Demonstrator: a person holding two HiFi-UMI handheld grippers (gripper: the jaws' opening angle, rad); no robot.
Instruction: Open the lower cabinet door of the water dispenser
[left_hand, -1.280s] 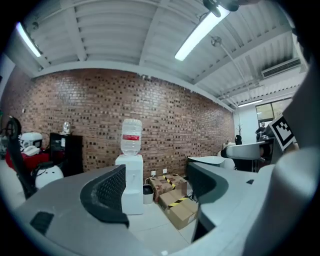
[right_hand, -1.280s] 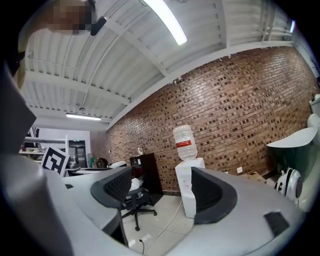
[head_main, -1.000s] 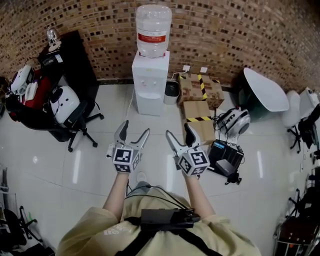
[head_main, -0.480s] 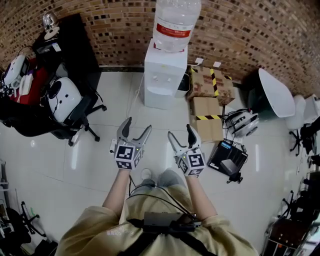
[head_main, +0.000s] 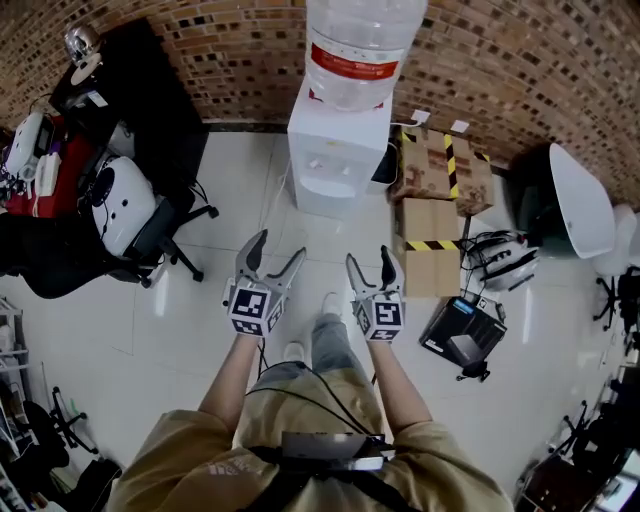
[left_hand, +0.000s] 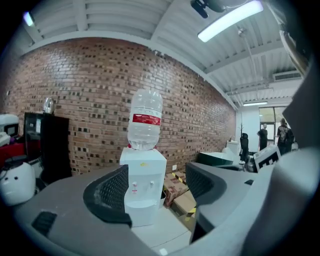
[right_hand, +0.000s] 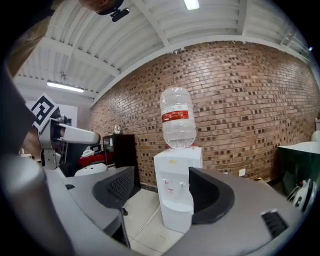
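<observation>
Fingers (left_hand: 112, 192) of left gripper (head_main: 278, 250) stand spread w/ only air between them; the water dispenser (head_main: 335, 160) just shows through the gap, well off. Right gripper (head_main: 370, 262) also gapes empty, though its jaws have just been closing a bit, prob. pre-sizing for a door edge or handle. Both are held out side by side ahead of the person, approx. level and aimed at the dispenser, which reads as an approach w/ no contact yet. Dispenser stands on the tiled floor (head_main: 230, 210) against the brick wall (head_main: 520, 60), bottle (head_main: 362, 45) on top. Lower cabinet door (right_hand: 176, 217) sits below the taps and looks shut; no seam or handle is clear from here. Cardboard boxes (head_main: 432, 235) w/ yellow-black tape lie just beside it on the right, so the other side prob. gives more room. Writing: red band on the bottle, print too small to read; small sticker by the taps, illegible.
</observation>
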